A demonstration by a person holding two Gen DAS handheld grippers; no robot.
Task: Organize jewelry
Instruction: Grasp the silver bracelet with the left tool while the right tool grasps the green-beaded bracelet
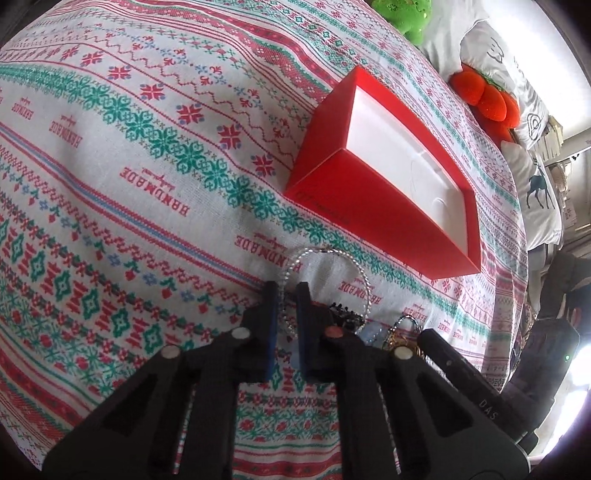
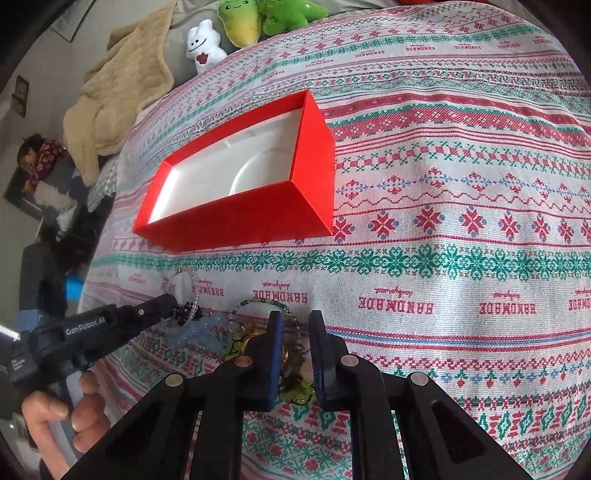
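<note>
On the patterned cloth [image 1: 147,192] lies a small heap of jewelry. My left gripper [image 1: 287,291] is shut on a strand of the clear bead bracelet [image 1: 354,264], whose loop spreads out beyond the fingertips. In the right wrist view that bracelet [image 2: 192,275] shows beside the left gripper [image 2: 177,308]. My right gripper [image 2: 296,317] is shut on the green bead bracelet [image 2: 258,303], with gold and green pieces [image 2: 295,391] tangled between its fingers. An open red box [image 1: 332,122] with an empty white inside stands just beyond the heap, also visible as the red box [image 2: 240,218].
A pale blue crystal piece [image 2: 195,332] and a dark clip [image 1: 343,314] lie between the two grippers. A hand [image 2: 74,413] holds the left gripper. Plush toys [image 2: 240,22], a beige blanket [image 2: 122,85] and pillows [image 1: 517,92] line the far edge.
</note>
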